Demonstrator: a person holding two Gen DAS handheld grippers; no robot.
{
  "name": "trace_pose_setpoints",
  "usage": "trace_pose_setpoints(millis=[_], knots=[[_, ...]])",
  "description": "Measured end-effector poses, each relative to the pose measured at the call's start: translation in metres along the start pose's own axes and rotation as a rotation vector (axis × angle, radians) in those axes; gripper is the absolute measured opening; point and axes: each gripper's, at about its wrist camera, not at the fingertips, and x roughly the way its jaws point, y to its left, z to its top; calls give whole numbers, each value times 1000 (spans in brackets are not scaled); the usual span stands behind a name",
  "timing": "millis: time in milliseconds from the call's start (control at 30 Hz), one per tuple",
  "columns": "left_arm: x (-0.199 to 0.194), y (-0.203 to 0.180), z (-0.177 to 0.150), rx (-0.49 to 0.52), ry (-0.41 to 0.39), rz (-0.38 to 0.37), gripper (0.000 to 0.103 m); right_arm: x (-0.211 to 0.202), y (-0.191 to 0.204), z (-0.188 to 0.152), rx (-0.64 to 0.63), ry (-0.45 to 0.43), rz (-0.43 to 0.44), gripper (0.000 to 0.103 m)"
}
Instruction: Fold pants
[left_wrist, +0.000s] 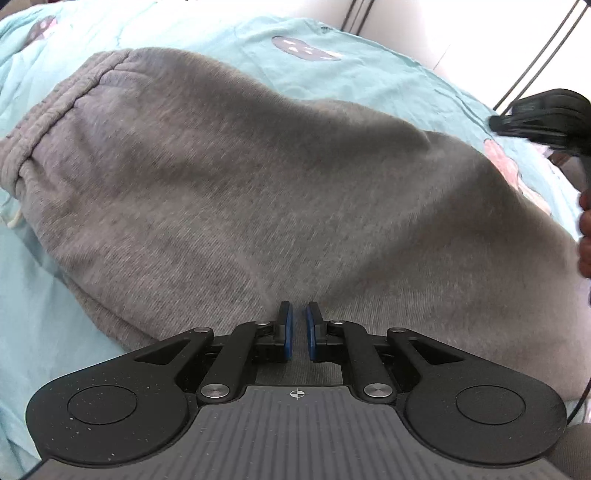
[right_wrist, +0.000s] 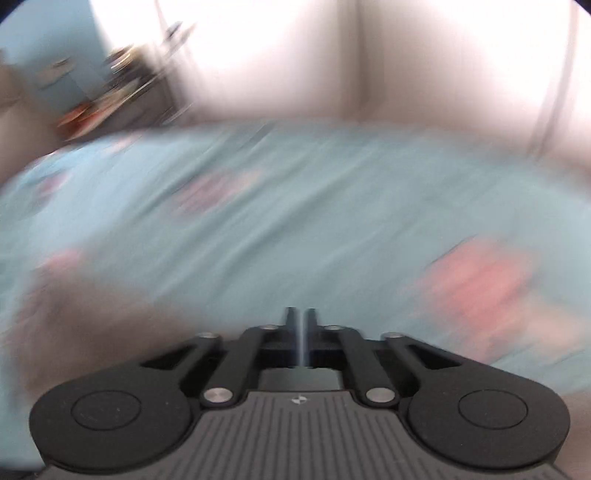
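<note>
Two claws show, one per view. Left gripper (left_wrist: 299, 314) hangs over the near part of the grey pants (left_wrist: 258, 192), its blue pads (left_wrist: 287, 332) nearly together with a narrow gap and no cloth visibly between them. Right gripper (right_wrist: 300, 317) has its fingers pressed together on nothing, above the bedsheet (right_wrist: 295, 221); that view is badly blurred. The pants lie spread across the pale turquoise sheet, waistband (left_wrist: 44, 122) toward its far left. Beyond the bed's far edge stand white walls (right_wrist: 277, 55).
</note>
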Motion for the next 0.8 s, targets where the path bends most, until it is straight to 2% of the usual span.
trace_pose_setpoints(millis=[33, 67, 133, 167, 200, 267, 300, 367, 433, 500, 533, 567, 633, 733, 800], knots=[[0, -2, 0, 11, -1, 8, 11, -7, -3, -1, -23, -43, -57, 5], [0, -4, -1, 22, -3, 16, 11, -16, -11, -2, 2, -48, -37, 6], [0, -5, 0, 28, -3, 21, 11, -42, -41, -15, 117, -58, 80, 7], [7, -12, 5, 23, -1, 20, 11, -54, -58, -22, 154, -61, 90, 11], [8, -11, 3, 15, 1, 16, 11, -67, -74, -33, 170, -69, 70, 12], [8, -8, 2, -2, 5, 6, 11, -90, -106, -59, 173, -80, -26, 17], [9, -7, 2, -7, 6, 6, 11, -101, -127, -74, 182, -74, -79, 25], [9, -9, 2, 0, 7, 16, 11, -126, -176, -111, 244, -37, -185, 34], [11, -14, 4, 10, 10, 31, 11, -150, -221, -148, 347, -9, -279, 42], [12, -17, 5, 20, 15, 48, 11, -181, -265, -189, 493, 1, -347, 54], [12, -19, 6, 21, 18, 55, 11, -196, -283, -210, 568, -13, -361, 59], [12, -20, 7, 21, 21, 61, 11, -210, -297, -230, 632, -29, -371, 70], [10, -21, 8, 13, 21, 68, 11, -232, -322, -264, 750, -61, -380, 78], [2, -20, 6, -9, 8, 68, 18, -252, -353, -306, 918, -94, -392, 79], [-6, -17, 5, -36, -13, 55, 37, -257, -368, -327, 1015, -104, -393, 80]])
